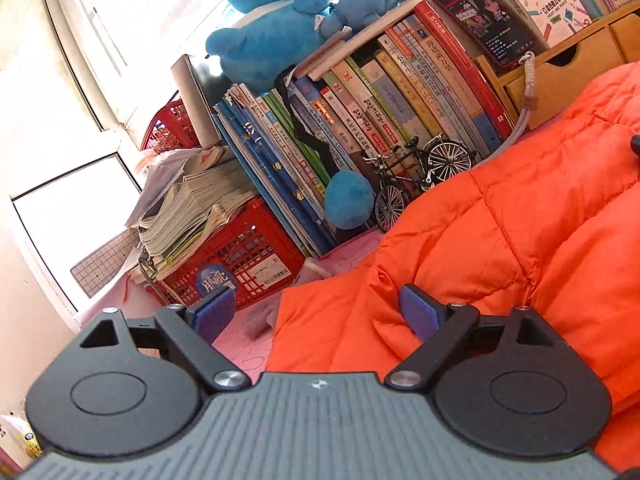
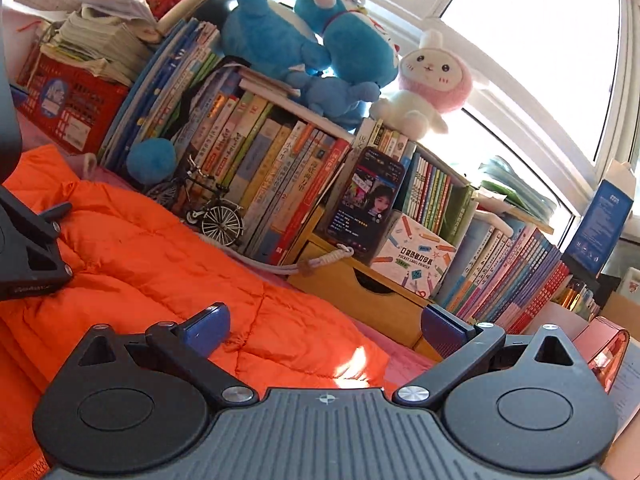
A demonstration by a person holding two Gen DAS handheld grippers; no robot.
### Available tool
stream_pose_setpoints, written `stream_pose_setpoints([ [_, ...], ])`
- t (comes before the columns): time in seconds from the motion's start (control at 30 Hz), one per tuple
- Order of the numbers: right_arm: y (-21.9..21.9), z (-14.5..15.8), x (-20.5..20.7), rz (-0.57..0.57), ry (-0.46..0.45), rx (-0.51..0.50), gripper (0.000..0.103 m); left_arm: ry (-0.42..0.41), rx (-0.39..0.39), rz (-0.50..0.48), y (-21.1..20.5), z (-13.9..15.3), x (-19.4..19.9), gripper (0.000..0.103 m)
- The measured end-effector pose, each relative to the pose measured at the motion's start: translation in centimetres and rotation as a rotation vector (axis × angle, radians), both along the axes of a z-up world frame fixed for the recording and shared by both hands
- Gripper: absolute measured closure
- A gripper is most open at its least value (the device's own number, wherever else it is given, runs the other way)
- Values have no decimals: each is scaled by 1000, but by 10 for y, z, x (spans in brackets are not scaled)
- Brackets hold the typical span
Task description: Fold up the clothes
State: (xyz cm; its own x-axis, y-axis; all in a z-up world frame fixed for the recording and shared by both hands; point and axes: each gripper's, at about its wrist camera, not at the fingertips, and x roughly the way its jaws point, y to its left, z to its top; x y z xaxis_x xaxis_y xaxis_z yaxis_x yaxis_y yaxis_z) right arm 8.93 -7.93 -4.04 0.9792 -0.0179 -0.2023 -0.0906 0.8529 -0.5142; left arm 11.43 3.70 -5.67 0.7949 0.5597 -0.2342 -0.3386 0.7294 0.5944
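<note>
Left gripper [image 1: 316, 314]: black linkage arms, blue pads, jaws spread wide. Nothing pinched; its right fingertip [image 1: 418, 316] lies against the edge of the garment, the left one over bare cover.

Right gripper [image 2: 326, 330]: same build, jaws spread wide and empty, poised over the garment's near corner. The left gripper's black body shows at the left edge of the right wrist view.

Orange quilted puffer jacket [image 1: 520, 220]: spread flat across a pink quilted table cover [image 1: 248, 344], in front of the bookshelf and directly ahead of both grippers.

Small black metal model bicycle [image 2: 212, 208]: stands upright at the jacket's far edge, against the books.

Red plastic lattice crate [image 1: 248, 252]: left of the jacket, bearing a round blue sticker and a white barcode label; text too small to read. A stack of worn paper booklets [image 1: 192, 204] rests on top.

Light wooden drawer unit [image 2: 360, 288]: behind the jacket. On it stand a white box printed "POCKET LABEL PRINTER" [image 2: 416, 260] and a smartphone [image 2: 366, 200] leaning upright, screen lit, with a white braided lanyard trailing down.

Row of upright books [image 2: 260, 168]: spines with Chinese titles, not legible.

Blue plush toys [image 2: 312, 40] and a pink-and-white rabbit plush [image 2: 432, 80]: on top of the books.

Blue carton [image 2: 600, 228]: far right, print unreadable.

Bright window [image 2: 520, 20]: behind everything.
</note>
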Motion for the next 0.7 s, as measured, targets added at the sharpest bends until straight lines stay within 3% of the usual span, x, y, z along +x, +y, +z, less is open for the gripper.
stream_pose_setpoints([
  [0.2, -23, -8, 10, -132, 42, 30, 0, 30, -18, -5, 1, -5, 2, 11],
  [0.33, -40, -12, 23, -203, 119, 89, 0, 41, -54, -14, 4, -4, 3, 10],
  [0.53, -49, -19, 38, -216, 247, 141, 0, 77, -208, -23, 24, -2, 8, 5],
  [0.7, -60, -22, 54, -202, 361, 228, 0, 98, -261, -21, 30, -3, 12, 3],
])
